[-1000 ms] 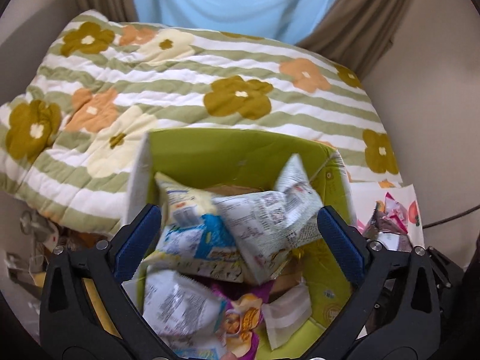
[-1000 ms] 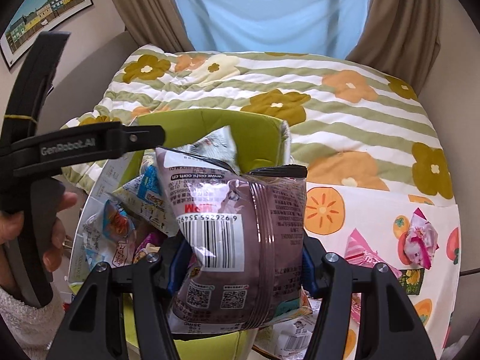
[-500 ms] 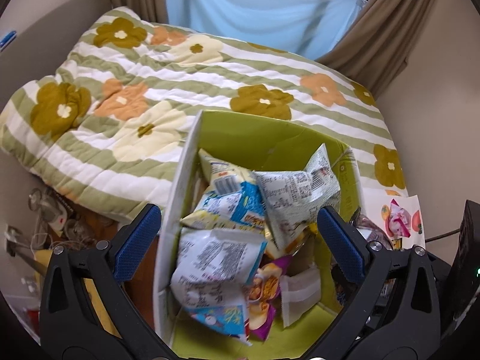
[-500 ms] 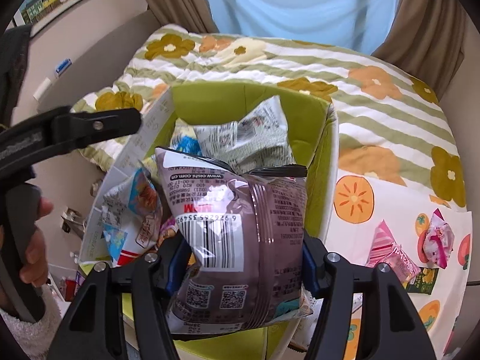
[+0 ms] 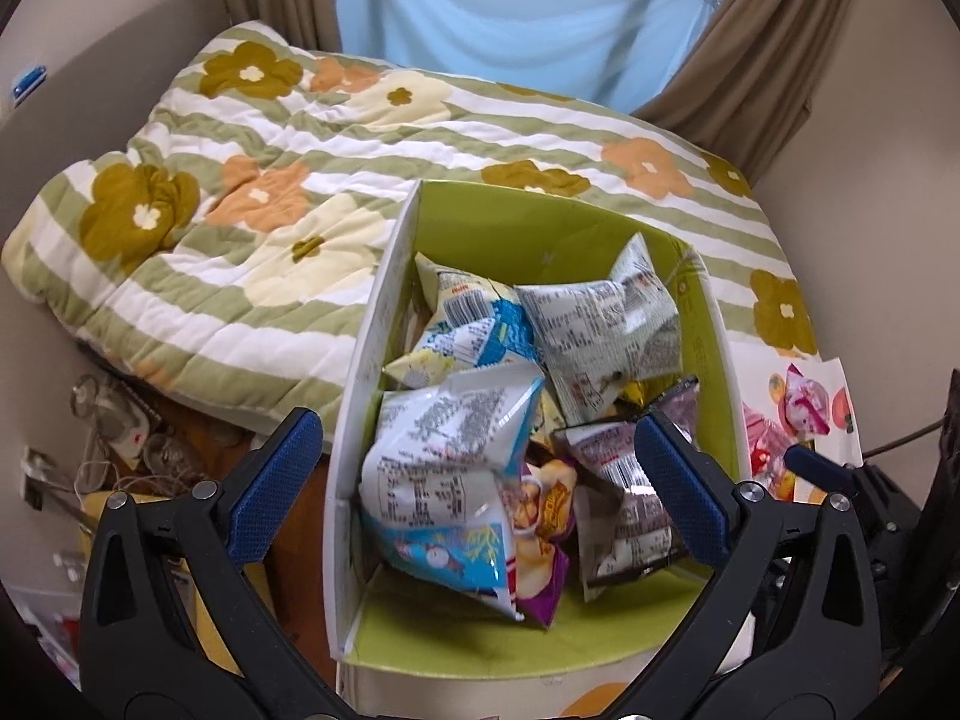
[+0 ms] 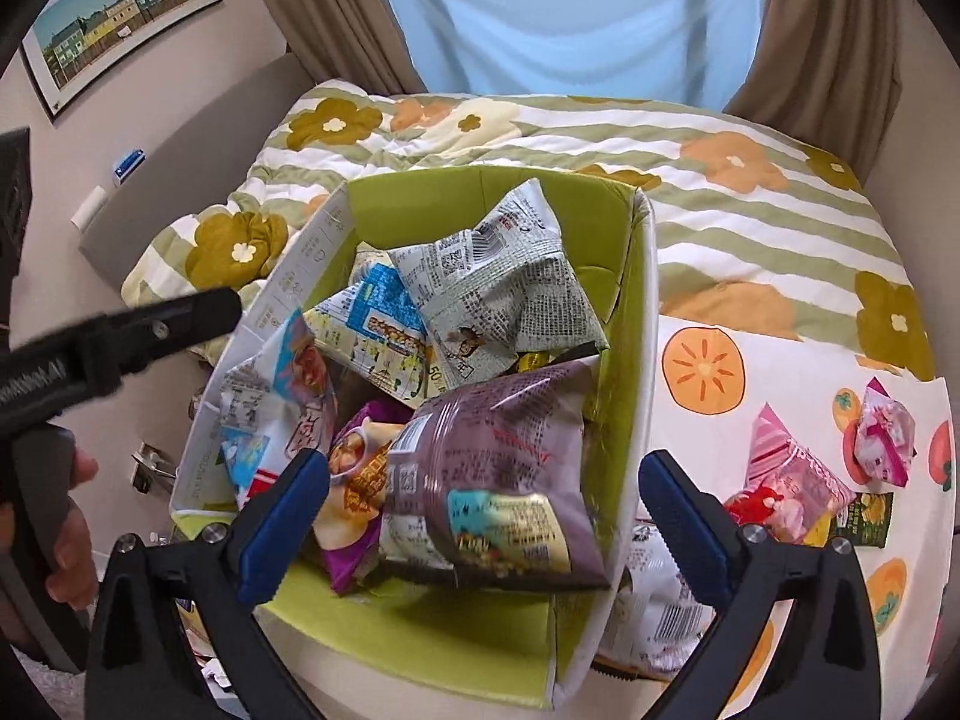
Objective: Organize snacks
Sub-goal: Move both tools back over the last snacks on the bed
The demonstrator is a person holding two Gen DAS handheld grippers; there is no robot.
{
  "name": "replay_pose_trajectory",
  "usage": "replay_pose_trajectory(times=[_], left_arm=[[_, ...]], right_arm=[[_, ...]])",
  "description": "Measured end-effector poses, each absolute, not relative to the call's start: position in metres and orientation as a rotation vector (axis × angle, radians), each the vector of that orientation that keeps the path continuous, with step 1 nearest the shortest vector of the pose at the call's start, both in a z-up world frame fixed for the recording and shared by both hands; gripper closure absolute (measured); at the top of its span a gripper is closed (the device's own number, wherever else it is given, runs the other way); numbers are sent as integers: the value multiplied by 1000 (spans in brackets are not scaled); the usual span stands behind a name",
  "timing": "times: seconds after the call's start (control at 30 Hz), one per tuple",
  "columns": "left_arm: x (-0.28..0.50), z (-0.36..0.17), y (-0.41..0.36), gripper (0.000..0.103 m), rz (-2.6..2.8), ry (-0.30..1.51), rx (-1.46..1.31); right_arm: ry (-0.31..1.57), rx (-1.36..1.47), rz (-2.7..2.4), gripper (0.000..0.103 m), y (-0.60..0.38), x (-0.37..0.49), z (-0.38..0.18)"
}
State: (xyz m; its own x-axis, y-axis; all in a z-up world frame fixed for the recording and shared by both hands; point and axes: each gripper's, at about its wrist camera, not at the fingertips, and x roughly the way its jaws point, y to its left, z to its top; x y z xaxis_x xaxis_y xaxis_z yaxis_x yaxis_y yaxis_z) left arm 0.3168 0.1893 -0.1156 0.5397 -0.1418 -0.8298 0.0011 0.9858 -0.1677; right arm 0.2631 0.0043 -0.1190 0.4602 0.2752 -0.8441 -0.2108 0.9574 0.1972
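Purple-brown snack bag point(image 6: 498, 468): it lies in the green box point(image 6: 630, 324), at the near right corner, tipped against the right wall, clear of both pads.
Bag axis: its long side runs from the near wall up toward the box's far wall; the printed front faces you.
Right gripper point(image 6: 483, 525): your jaws are opening, spread wide; the bag sits just beyond and between the blue pads, no contact.
Left gripper point(image 5: 477, 486): wide open and empty, over the box's near left side, straddling the left wall.
Other packets: a grey-print bag point(image 6: 504, 294) is at the box's far end, a blue-white one point(image 5: 444, 468) at the left.
Outside the box: pink packets point(image 6: 798, 480) lie to its right on the fruit-print cloth point(image 6: 780, 378); your right hand is nearer them, I judge.
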Motion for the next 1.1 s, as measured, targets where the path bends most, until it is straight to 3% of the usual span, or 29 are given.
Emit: replay_pose_trajectory(times=[0.5,1.1], left_arm=[[279,-83,143,0,-167,914,-77],[190,-91,-4,0,-115,892,-60]], right_arm=[[909,101,159,0,-48,212,-71],[865,46,133,0,-194,140,-56]])
